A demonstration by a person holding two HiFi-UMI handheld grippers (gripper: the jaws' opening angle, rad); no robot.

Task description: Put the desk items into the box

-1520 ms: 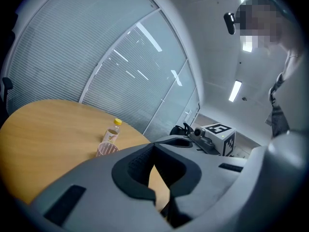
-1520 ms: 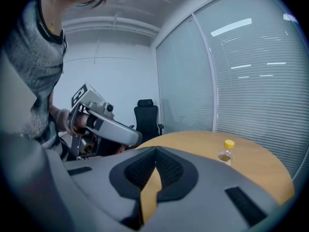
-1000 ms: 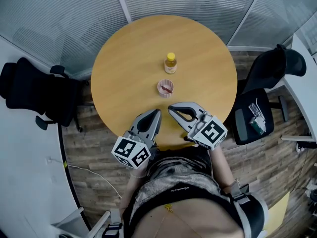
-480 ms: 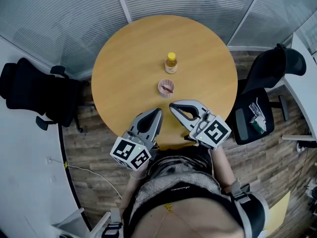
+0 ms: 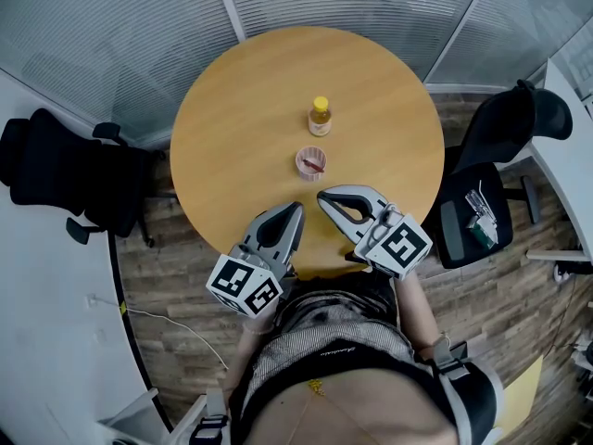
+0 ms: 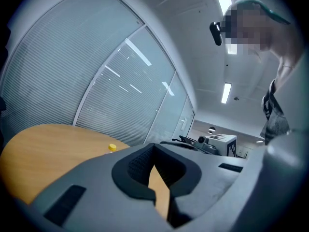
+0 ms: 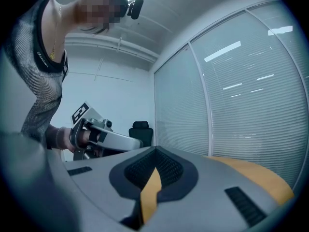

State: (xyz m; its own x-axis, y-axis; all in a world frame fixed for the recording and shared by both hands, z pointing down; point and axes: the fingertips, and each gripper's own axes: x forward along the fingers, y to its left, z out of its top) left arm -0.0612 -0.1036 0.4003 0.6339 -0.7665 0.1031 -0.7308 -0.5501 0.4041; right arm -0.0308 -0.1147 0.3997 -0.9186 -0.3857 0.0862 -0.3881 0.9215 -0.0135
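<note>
Left gripper (image 5: 295,209): jaws pressed together, nothing between them, tips over the near edge of the bench (image 5: 222,109). Right gripper (image 5: 322,198): jaws likewise pressed together and empty, just beside the left one.

Nearest item: a small pink cup (image 5: 310,163), upright, just beyond the gripper tips, near the bench centre. Something dark red lies inside; what it is cannot be made out. Judged light and thin-walled. Take it across the body with gentle pressure and keep it upright so the contents stay in.

Beyond the cup, apart from it, stands a small bottle (image 5: 320,119) with a yellow cap. Judged rigid, smooth and round, so liable to slip or tip. Grip across the body below the cap, not on the cap itself.

Hidden or unclear:
- No box shows in any view.
- In the left gripper view only the bottle's cap clears the jaws; the cup is hidden behind them.
- The right gripper view shows neither item.
- Small things on the seat of the chair (image 5: 505,133) at the right are too small to identify.
</note>
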